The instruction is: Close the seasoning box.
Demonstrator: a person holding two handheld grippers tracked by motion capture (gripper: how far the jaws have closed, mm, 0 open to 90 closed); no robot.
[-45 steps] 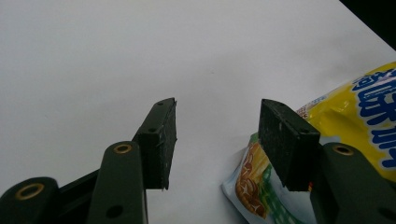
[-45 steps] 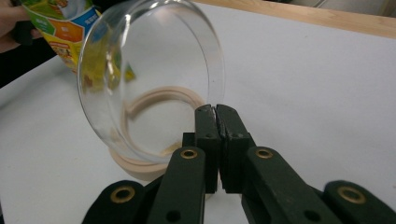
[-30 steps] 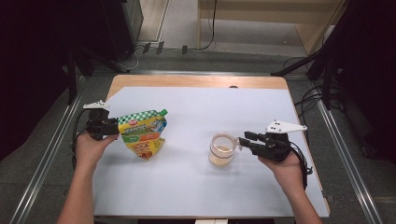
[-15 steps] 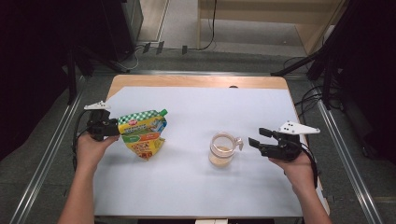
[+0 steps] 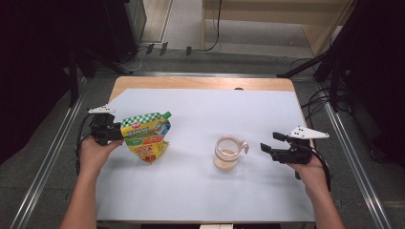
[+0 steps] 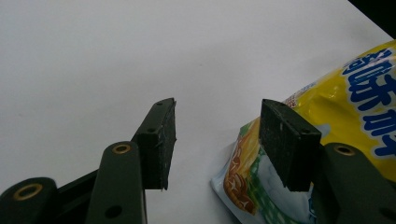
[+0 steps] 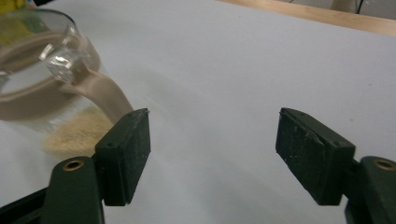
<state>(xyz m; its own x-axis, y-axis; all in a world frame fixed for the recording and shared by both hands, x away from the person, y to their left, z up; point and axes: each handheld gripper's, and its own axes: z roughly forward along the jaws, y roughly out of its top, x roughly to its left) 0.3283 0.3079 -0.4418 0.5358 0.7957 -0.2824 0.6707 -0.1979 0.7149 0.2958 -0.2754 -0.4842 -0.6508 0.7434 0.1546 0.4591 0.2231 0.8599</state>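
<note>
A clear glass cup [image 5: 226, 152] with a handle and some tan grains in its bottom stands on the white sheet [image 5: 200, 191], right of centre. My right gripper [image 5: 268, 141] lies a short way to its right, apart from it. In the right gripper view the cup [image 7: 42, 84] is at the upper left; that gripper [image 7: 212, 154] has just been opening its jaws, with nothing between them. A yellow and green snack pouch [image 5: 145, 138] sits at the left. My left gripper [image 5: 116, 133] is against its left edge. In the left gripper view the pouch [image 6: 355, 93] lies beyond the right jaw, and the gripper [image 6: 217, 140] is open.
The white sheet covers most of a wooden table whose bare far edge [image 5: 200, 83] shows. Metal rails [image 5: 47, 162] run along both sides. Dark stands [image 5: 329, 62] and cables [image 5: 157, 47] are on the floor behind the table.
My right gripper has let go of the cup's handle, opened, and drawn back to the right. The cup, the pouch and the left gripper stay where they were.
</note>
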